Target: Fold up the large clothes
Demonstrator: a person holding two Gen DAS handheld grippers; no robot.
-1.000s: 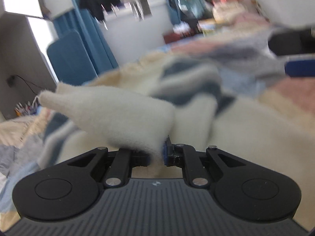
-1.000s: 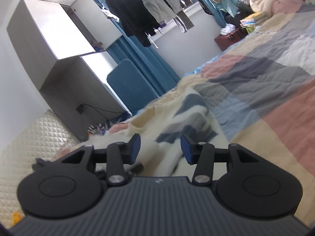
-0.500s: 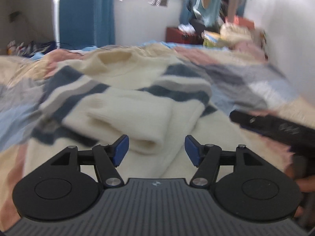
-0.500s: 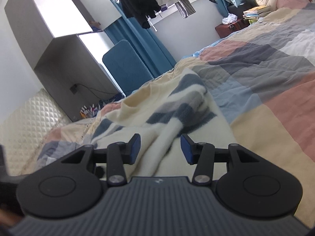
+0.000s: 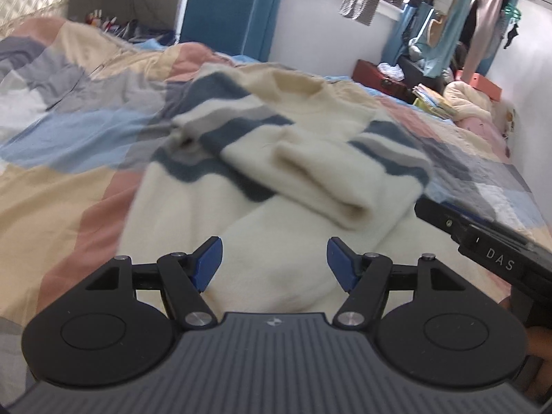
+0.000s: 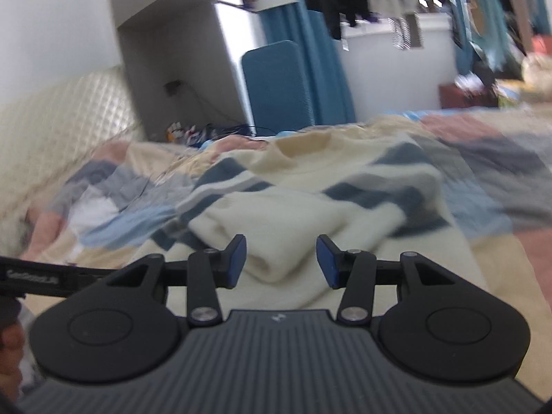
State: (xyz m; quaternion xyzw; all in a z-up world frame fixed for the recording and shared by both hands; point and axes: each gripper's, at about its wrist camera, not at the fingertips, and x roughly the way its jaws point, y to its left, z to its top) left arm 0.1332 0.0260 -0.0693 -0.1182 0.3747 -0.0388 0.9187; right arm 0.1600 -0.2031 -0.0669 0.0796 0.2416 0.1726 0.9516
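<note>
sweater [image 5: 262, 179] sleeves folded in, on patchwork quilt [image 5: 65, 127] | left gripper [image 5: 274, 258] released | right gripper [image 6: 281, 258] released

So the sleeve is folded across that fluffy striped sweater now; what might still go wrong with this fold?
1. The folded sleeve lies loose and puffy on the sweater; neither the left hand-held gripper nor the right hand-held gripper grips it, so it may slide off.
2. The sweater's left side looks bunched, so the next fold may come out uneven.
3. The quilt underneath is rumpled and might get pinched along with the sweater.
</note>
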